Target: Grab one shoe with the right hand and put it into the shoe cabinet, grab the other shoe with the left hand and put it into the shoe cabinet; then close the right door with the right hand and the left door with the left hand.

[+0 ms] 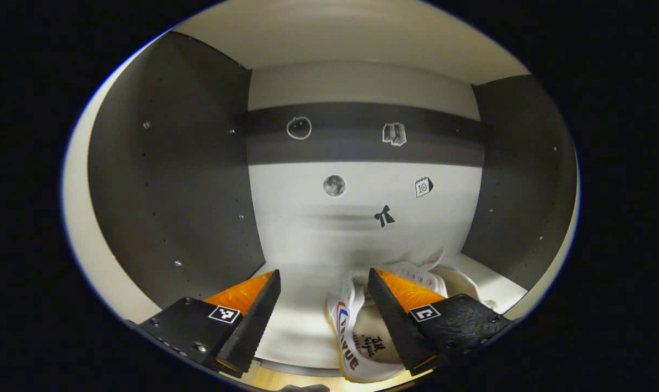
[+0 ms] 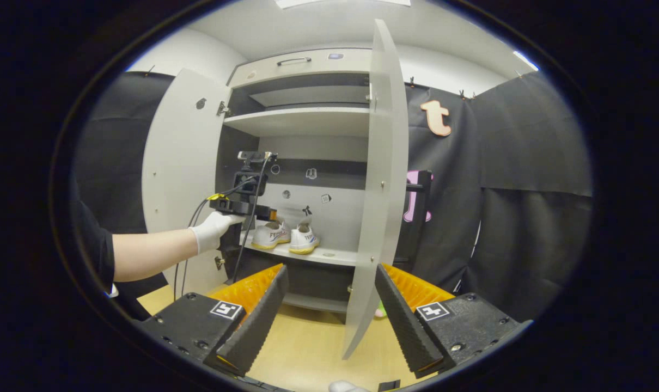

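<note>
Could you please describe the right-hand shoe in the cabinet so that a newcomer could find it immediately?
Start at the tall pale grey shoe cabinet with both doors open, and look at its middle shelf. Two white canvas sneakers stand there side by side. The one you want is nearer the open right door, heel towards you, while its neighbour sits close to the left gripper.

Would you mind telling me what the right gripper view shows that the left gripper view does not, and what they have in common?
The right gripper view has both cabinet doors open, the right door edge-on straight ahead and the left door swung wide, plus a gloved hand holding the left gripper at the shelf, and two white shoes side by side. The left gripper view has the left gripper's spread fingers up close, over one shoe. Both share the stickered back panel.
</note>
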`<state>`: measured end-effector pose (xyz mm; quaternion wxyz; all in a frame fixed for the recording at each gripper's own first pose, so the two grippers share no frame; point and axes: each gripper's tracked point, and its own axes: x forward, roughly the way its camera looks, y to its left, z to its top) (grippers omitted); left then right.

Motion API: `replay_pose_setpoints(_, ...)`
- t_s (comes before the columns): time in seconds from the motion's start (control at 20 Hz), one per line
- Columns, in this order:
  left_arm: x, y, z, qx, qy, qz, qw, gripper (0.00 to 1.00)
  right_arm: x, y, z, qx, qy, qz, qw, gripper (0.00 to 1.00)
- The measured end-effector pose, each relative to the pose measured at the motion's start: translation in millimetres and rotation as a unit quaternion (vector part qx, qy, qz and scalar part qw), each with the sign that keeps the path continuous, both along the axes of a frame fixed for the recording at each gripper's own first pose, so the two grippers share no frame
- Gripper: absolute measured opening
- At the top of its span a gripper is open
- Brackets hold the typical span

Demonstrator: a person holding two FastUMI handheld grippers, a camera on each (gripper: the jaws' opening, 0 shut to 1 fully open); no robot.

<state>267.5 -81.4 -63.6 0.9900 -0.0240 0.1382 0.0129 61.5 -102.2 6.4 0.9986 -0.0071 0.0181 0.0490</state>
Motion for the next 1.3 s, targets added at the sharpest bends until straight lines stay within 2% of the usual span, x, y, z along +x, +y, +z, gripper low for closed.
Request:
replay_pose_setpoints(0.25,-53.1,-6.1,33.6,0.013,-0.059,-0.01,0.998,0.97,-12.5,2.7,2.9,-0.002,-0.009,-0.004,1.0,1.0)
replay_pose_setpoints(0.3,-66.1,-7.5,36.9,0.017,-0.069,-0.011,0.997,1.0,-14.4,2.4,3.0,-0.001,-0.011,-0.007,1.0,1.0)
replay_pose_setpoints(0.4,-96.7,-12.6,40.1,0.023,-0.081,-0.016,0.996,0.96,-17.5,1.0,0.2,0.002,-0.009,-0.012,1.0,1.0)
replay_pose_setpoints(0.7,-193.4,-19.1,43.1,0.005,-0.107,-0.033,0.994,0.96,-29.2,-11.3,-6.9,0.015,0.002,-0.042,0.999,1.0)
replay_pose_setpoints(0.8,-224.8,-24.4,42.9,-0.008,-0.109,-0.043,0.993,1.0,-30.8,-20.8,-10.1,0.019,0.005,-0.056,0.998,1.0)
replay_pose_setpoints(0.85,-238.9,-25.3,41.6,-0.011,-0.109,-0.046,0.993,0.96,-30.9,-26.7,-12.3,0.024,0.008,-0.065,0.998,1.0)
replay_pose_setpoints(0.9,-254.5,-23.8,39.6,-0.007,-0.109,-0.05,0.993,0.96,-31.2,-31.2,-14.7,0.029,0.011,-0.07,0.997,1.0)
replay_pose_setpoints(0.95,-269.9,-22.2,38.0,-0.003,-0.111,-0.049,0.993,1.0,-31.5,-36.9,-18.2,0.033,0.015,-0.078,0.996,1.0)
replay_pose_setpoints(1.0,-284.3,-21.7,38.5,0.005,-0.117,-0.05,0.992,0.96,-31.0,-42.9,-20.7,0.036,0.017,-0.085,0.996,1.0)
replay_pose_setpoints(1.1,-313.9,-16.2,34.7,0.024,-0.127,-0.043,0.991,0.96,-29.9,-57.4,-26.4,0.041,0.023,-0.102,0.994,1.0)
replay_pose_setpoints(1.3,-358.9,-21.6,18.3,0.028,-0.117,-0.049,0.992,0.96,-22.4,-92.6,-30.4,0.043,0.026,-0.139,0.989,1.0)
